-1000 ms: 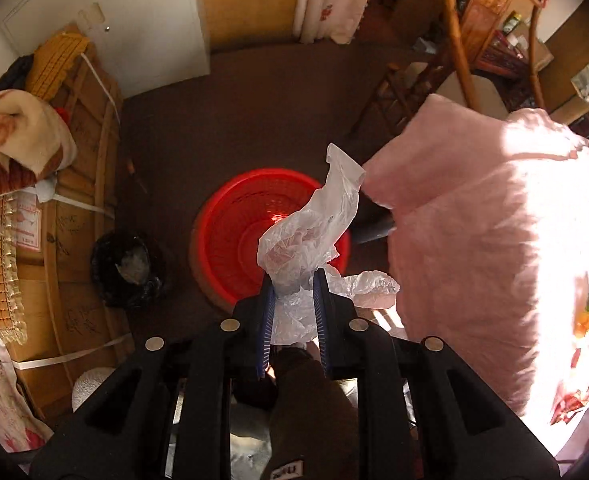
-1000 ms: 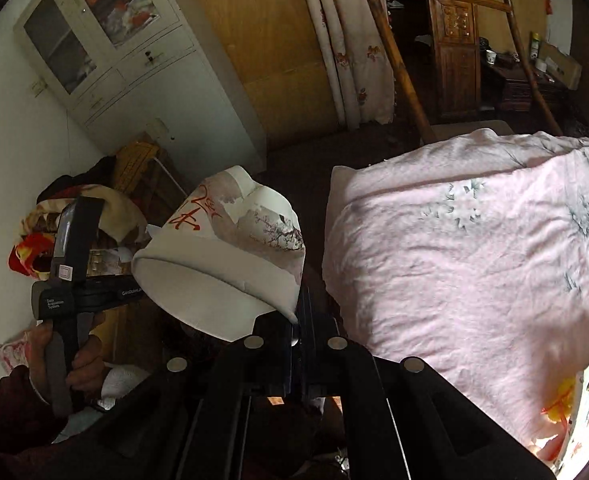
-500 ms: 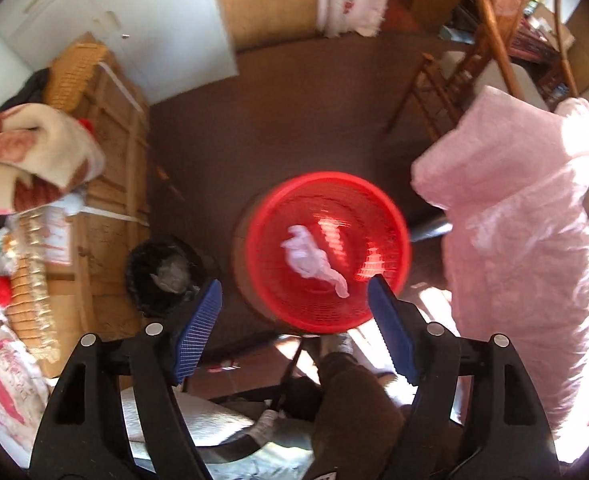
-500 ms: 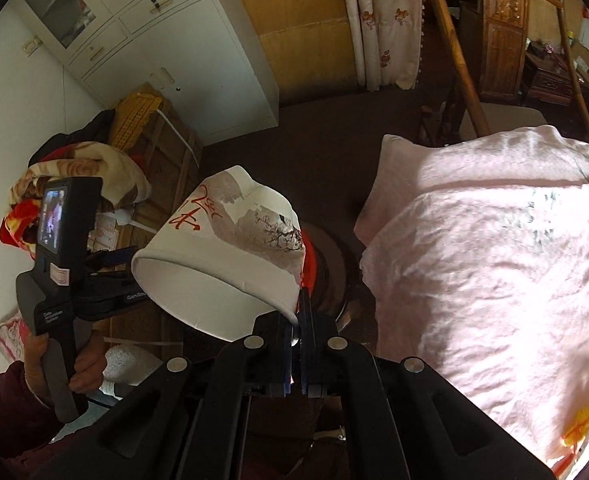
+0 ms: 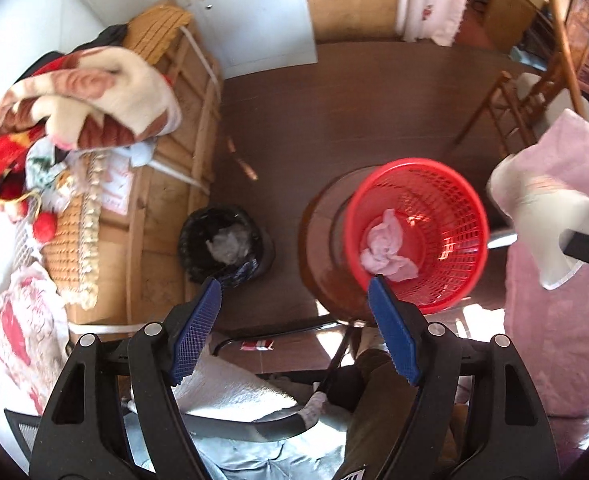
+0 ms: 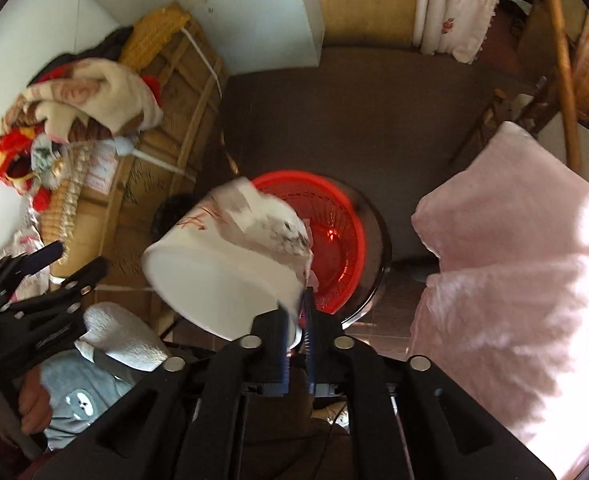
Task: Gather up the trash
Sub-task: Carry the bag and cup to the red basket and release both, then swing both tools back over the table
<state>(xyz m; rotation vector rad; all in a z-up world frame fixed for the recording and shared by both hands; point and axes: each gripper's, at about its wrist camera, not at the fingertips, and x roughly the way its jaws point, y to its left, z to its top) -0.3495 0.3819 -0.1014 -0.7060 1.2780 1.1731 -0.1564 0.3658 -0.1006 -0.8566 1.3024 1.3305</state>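
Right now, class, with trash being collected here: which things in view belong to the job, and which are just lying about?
Belongs to the job:
red basket
crumpled plastic bag inside it
paper bowl at the right gripper
left gripper, empty

Just lying about:
pink quilt
blanket pile
wooden chair

Your way down into the red basket [image 5: 460, 184] is open (crumpled plastic [image 5: 386, 246] inside); pink bedding [image 5: 566, 312] crowds its right.

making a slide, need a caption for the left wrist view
Open left gripper above red basket holding crumpled plastic bag.
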